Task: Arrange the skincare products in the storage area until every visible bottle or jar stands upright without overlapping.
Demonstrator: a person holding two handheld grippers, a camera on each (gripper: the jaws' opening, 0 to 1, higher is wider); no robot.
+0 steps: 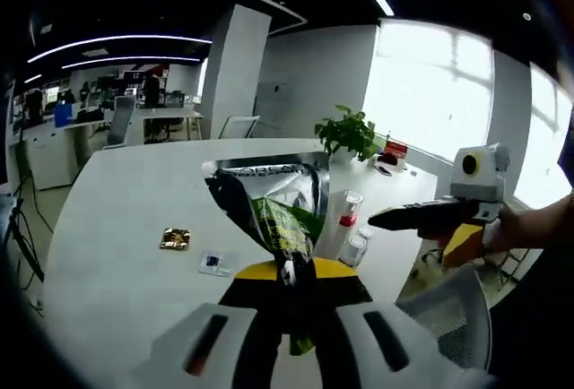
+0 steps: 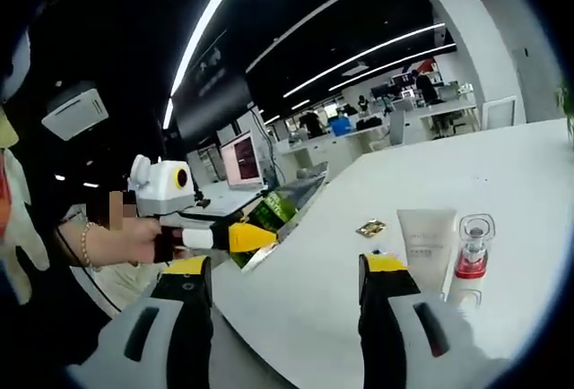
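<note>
Two grippers, diff jobs: your left gripper [image 1: 289, 274] is clamped on the foil pouch [image 1: 273, 205], which rises straight ahead from its jaws. Your right gripper [image 2: 285, 274] gapes wide, empty; white tube [image 2: 427, 241] and red-collared pump bottle [image 2: 470, 255] stand upright just ahead-right of its jaws, so it's nearer.

1. Wide white table [image 1: 126, 219]: big bare stretch far & left.
2. Small gold foil sachet [image 1: 175, 238] & small clear packet [image 1: 213, 263] lie flat, low obstacles.
3. Dark glossy pouch w/ green print [image 1: 273, 201] blocks centre.
4. Just right of it: clear red-collared bottle [image 1: 341, 219] & small jar [image 1: 354, 247], tight gap.
5. Potted green plant [image 1: 348, 133] at far right edge.
</note>
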